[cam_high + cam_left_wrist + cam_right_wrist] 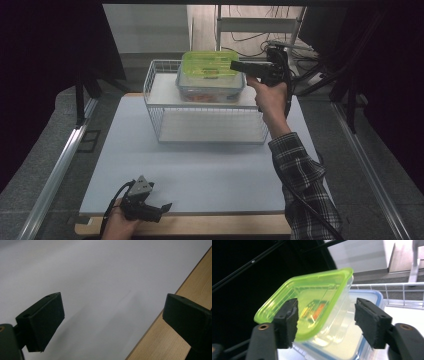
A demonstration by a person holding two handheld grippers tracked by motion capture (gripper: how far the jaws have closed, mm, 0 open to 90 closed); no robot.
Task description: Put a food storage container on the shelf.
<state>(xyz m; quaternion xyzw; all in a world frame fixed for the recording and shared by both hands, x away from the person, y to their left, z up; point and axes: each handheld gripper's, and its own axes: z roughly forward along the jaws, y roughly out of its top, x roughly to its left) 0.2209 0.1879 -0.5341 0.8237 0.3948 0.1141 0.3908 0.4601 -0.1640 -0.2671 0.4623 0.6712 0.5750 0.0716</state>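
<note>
A green-lidded clear box [209, 64] sits stacked on a larger clear box with a blue-rimmed lid [210, 91], on the upper shelf of a white wire rack [210, 131]. My right gripper [235, 65] hovers at the green box's right side, pointing left and open. In the right gripper view the green-lidded box [312, 297] lies between and beyond the spread jaws of that gripper [327, 303], above the blue-rimmed box [375, 296]. My left gripper [167, 206] rests at the near edge, open and empty. In its own view, the left gripper [112, 305] hangs over the white mat [100, 270].
The white mat [200, 170] covers the wooden table, whose bare edge [210, 225] runs along the front. Metal rails [60, 165] flank the table. Cables and a metal frame [260, 22] stand behind the rack. The rack's lower shelf [210, 125] holds nothing.
</note>
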